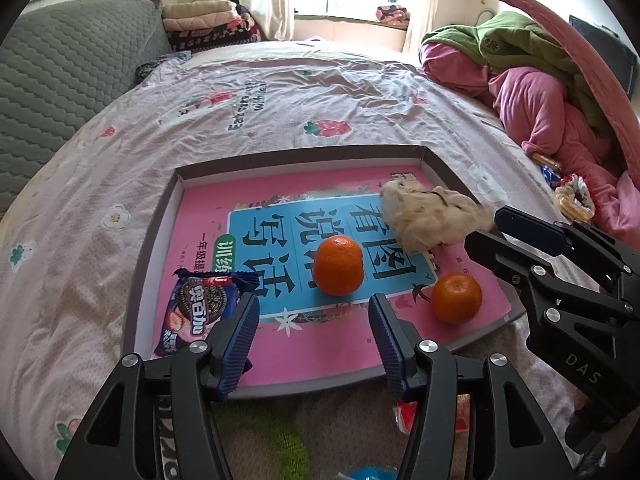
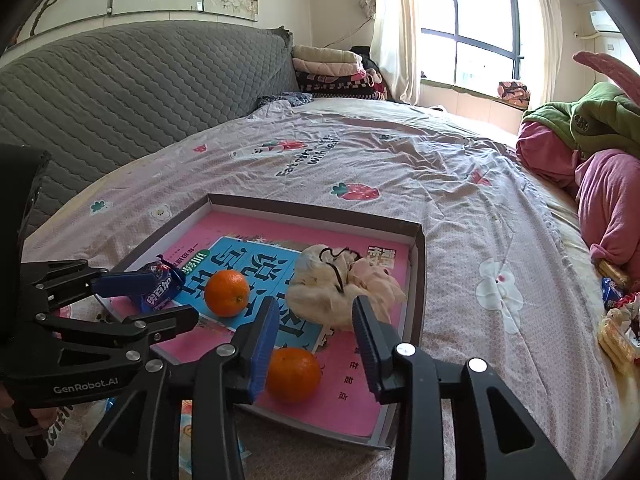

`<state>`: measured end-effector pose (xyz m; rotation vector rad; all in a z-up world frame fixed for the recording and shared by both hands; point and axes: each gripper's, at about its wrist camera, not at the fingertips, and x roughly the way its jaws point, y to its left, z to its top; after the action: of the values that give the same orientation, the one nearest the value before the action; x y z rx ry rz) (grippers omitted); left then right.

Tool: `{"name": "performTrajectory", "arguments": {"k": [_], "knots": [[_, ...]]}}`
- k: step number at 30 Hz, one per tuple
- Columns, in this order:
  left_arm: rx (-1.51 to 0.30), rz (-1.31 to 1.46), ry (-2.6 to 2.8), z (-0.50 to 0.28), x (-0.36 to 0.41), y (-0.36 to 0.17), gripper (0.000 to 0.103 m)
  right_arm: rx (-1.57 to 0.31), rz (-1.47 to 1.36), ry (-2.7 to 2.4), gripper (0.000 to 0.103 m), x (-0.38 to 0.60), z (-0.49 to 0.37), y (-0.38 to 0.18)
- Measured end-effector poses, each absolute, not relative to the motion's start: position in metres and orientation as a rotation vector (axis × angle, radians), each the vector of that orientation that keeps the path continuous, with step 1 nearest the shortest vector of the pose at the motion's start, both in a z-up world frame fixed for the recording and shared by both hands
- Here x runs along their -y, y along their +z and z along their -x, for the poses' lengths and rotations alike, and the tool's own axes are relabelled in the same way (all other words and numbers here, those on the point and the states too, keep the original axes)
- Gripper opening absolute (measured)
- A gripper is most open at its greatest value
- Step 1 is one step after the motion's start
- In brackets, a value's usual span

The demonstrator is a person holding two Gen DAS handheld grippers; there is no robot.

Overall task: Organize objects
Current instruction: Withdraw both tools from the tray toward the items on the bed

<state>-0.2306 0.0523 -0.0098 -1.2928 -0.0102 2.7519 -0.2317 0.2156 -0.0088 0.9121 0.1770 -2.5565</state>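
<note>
A shallow grey tray (image 1: 160, 240) lies on the bed with a pink book (image 1: 312, 344) flat inside it. On the book sit two oranges (image 1: 338, 266) (image 1: 456, 298), a cream drawstring pouch (image 1: 432, 220) and a blue cookie packet (image 1: 196, 308). My left gripper (image 1: 314, 304) is open over the tray's near edge. The packet lies against the outside of its left finger, and the nearer-middle orange sits just beyond the tips. My right gripper (image 2: 316, 308) is open too. The pouch (image 2: 340, 288) is just ahead of its tips, and an orange (image 2: 294, 374) rests loose between its fingers.
Loose snack packets (image 2: 616, 332) lie on the sheet at the right, below a heap of pink and green clothes (image 1: 540, 92). A grey quilted headboard (image 2: 120, 92) runs along the left. A red wrapper (image 1: 408, 416) lies on the bed just in front of the tray.
</note>
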Motion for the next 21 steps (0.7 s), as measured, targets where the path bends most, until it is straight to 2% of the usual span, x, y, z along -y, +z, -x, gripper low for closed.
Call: {"name": "performTrajectory", "arguments": {"k": [21], "knots": [[0.041,1.230,2.811,0.189,-0.047,0.019,0.063,-0.170,-0.769,-2.580,0.040,-0.220,0.193,0.022]]}}
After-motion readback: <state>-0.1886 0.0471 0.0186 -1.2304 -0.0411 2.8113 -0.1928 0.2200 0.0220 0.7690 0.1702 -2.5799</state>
